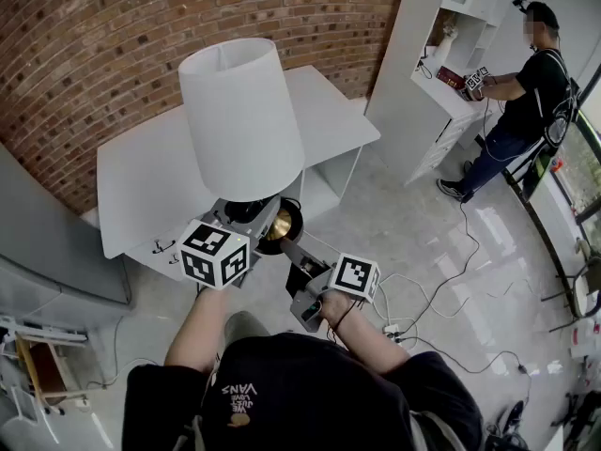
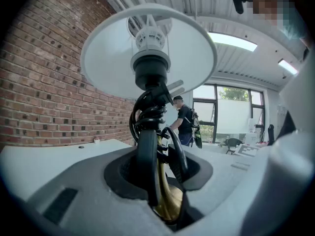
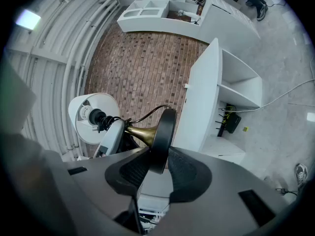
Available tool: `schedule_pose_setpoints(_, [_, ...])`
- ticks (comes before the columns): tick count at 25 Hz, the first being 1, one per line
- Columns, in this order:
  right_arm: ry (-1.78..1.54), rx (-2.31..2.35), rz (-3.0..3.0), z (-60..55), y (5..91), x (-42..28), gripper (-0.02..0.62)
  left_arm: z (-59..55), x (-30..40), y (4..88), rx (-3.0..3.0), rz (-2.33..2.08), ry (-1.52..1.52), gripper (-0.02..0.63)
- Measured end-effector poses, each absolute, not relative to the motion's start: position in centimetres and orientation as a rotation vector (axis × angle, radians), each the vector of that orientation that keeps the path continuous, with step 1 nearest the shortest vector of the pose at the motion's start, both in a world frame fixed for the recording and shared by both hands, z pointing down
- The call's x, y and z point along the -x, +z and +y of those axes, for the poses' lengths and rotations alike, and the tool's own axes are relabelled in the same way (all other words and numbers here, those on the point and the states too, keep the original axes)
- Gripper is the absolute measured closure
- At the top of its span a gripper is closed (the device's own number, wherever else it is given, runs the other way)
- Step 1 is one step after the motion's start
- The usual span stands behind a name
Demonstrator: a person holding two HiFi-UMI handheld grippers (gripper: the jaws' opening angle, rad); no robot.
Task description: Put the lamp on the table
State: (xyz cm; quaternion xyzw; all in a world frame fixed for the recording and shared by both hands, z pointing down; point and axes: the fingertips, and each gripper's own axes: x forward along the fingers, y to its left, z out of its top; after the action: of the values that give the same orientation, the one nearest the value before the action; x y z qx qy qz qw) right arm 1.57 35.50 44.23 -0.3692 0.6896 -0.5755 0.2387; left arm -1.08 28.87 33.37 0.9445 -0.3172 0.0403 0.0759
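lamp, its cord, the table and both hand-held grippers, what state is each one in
lamp: unlit, held in the air, shade uppermost, not set down yet
cord: coiled round the stem
left hand-held gripper: shut on the stem
right hand-held gripper: shut on the rim of the base
table: lamp not on it
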Motion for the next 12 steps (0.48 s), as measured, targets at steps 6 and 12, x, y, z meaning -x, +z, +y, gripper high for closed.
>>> schedule_pose_setpoints(6, [-1.541, 0.997, 1.911, 34.7, 44.4, -1.7, 0.476, 28.5, 0.7, 34.1, -2.834, -0.957, 0.129, 0.469])
schedule_pose_setpoints(12, [-1.546, 1.017, 1.901, 32.7, 45.6, -1.6, 0.476, 26.7, 0.6, 35.2, -2.838, -0.953, 0.117, 0.474])
